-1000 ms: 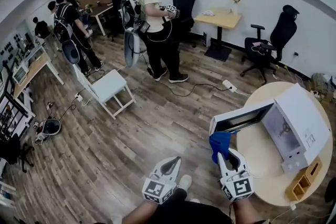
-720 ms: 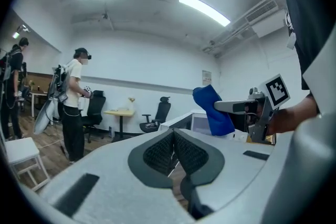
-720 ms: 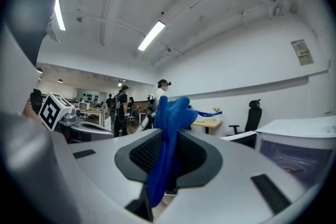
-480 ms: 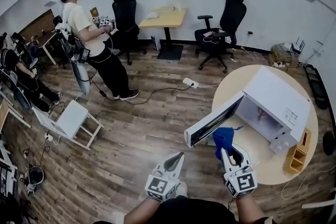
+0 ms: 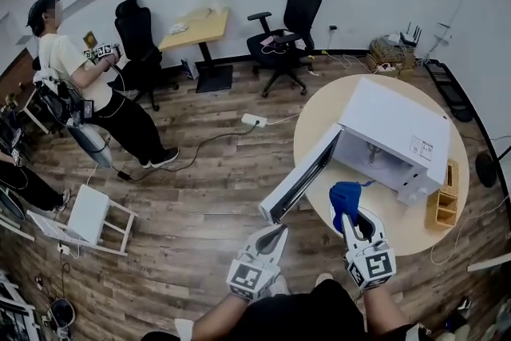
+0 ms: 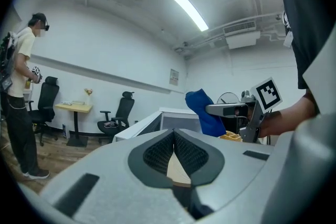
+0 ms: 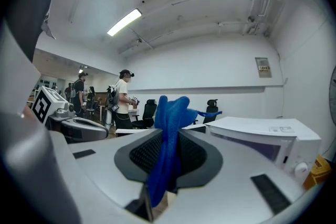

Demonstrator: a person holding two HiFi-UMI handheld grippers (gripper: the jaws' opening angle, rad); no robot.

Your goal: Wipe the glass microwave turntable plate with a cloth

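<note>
A white microwave (image 5: 395, 128) stands on a round wooden table (image 5: 407, 224) with its door (image 5: 297, 178) swung open toward me. The glass plate inside the cavity (image 5: 374, 157) cannot be made out. My right gripper (image 5: 349, 214) is shut on a bunched blue cloth (image 5: 343, 197), held over the table edge in front of the open cavity. In the right gripper view the blue cloth (image 7: 167, 134) hangs pinched between the jaws, the microwave (image 7: 262, 134) behind it. My left gripper (image 5: 279, 230) is shut and holds nothing, left of the right one, below the door. The left gripper view shows the blue cloth (image 6: 203, 112).
A small wooden organiser (image 5: 441, 208) sits on the table right of the microwave. A person (image 5: 76, 80) with grippers stands far left near a black chair (image 5: 136, 32). A second office chair (image 5: 291, 12), a desk (image 5: 196, 28), a white chair (image 5: 84, 220) and a floor cable (image 5: 254, 120) lie beyond.
The head view has swung right, so the microwave and table now sit nearer the middle. Both grippers stay shut, the right one still on the cloth, now closer to the open microwave.
</note>
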